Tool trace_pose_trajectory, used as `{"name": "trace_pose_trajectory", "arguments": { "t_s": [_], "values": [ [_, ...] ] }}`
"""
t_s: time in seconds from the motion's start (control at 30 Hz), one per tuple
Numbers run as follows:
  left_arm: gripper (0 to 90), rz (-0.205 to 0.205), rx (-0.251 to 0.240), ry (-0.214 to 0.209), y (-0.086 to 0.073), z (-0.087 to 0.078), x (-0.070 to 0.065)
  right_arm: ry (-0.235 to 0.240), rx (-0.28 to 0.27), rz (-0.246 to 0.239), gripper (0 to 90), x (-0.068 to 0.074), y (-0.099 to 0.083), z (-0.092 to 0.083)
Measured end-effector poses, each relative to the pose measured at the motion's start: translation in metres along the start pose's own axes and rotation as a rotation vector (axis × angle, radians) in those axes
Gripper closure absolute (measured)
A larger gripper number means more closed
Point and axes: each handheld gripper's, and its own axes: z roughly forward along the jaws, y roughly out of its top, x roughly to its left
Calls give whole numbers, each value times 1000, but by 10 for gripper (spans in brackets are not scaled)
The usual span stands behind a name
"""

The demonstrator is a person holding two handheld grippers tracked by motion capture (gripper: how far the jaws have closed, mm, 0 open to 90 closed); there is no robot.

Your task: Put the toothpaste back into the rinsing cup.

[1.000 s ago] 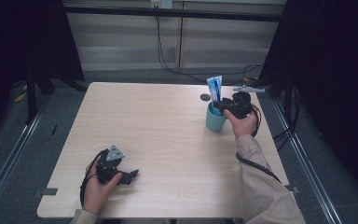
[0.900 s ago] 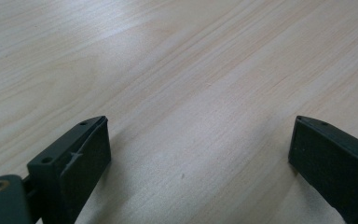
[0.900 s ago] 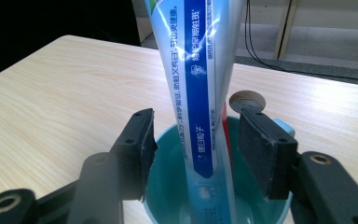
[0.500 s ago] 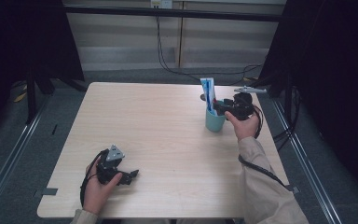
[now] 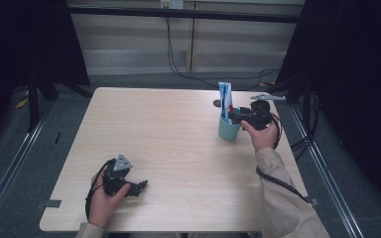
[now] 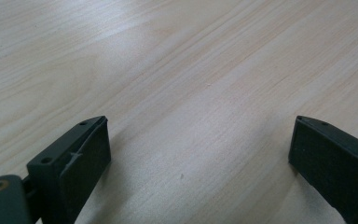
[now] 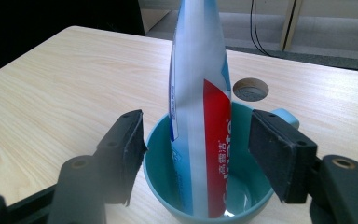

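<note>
Toothpaste tube [image 7: 200, 107] standing nearly upright, cap end down, inside a teal cup [image 7: 156, 158]; the cup is sitting on the wooden table [image 5: 178, 129] near its far right corner, just in front of a round hole [image 7: 250, 88] in the tabletop. In the high view the tube [image 5: 224, 99] is rising well above the cup [image 5: 228, 130].

Right gripper [image 7: 196, 154]: jaws are standing apart on either side of the tube above the cup's rim, having just been opening; the pads are not pressing on the tube, which is standing free between them, leaning against the cup's wall. In the high view this gripper [image 5: 235, 116] is being held level by the right hand [image 5: 262, 135], pointing toward the cup.

Left gripper [image 6: 200, 158]: jaws are spread wide with bare table between them, holding nothing. In the high view it [image 5: 140, 187] is resting low over the near left part of the table in the left hand [image 5: 104, 201], well apart from the cup; whether it is touching the tabletop is hard to tell.
</note>
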Motion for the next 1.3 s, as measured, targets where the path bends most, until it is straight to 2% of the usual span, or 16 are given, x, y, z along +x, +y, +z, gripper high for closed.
{"name": "trace_pose_trajectory", "arguments": {
  "t_s": [0.13,0.23,0.53,1.3],
  "values": [
    [51,0,0,0,0,0,0,10,5,0,336,3,0,-3],
    [51,0,0,0,0,0,0,19,-3,-11,322,6,0,-6],
    [51,0,0,0,0,0,0,27,21,-51,279,18,2,-15],
    [51,0,0,0,0,0,0,58,64,-91,216,36,-10,-27]
  ]
}}
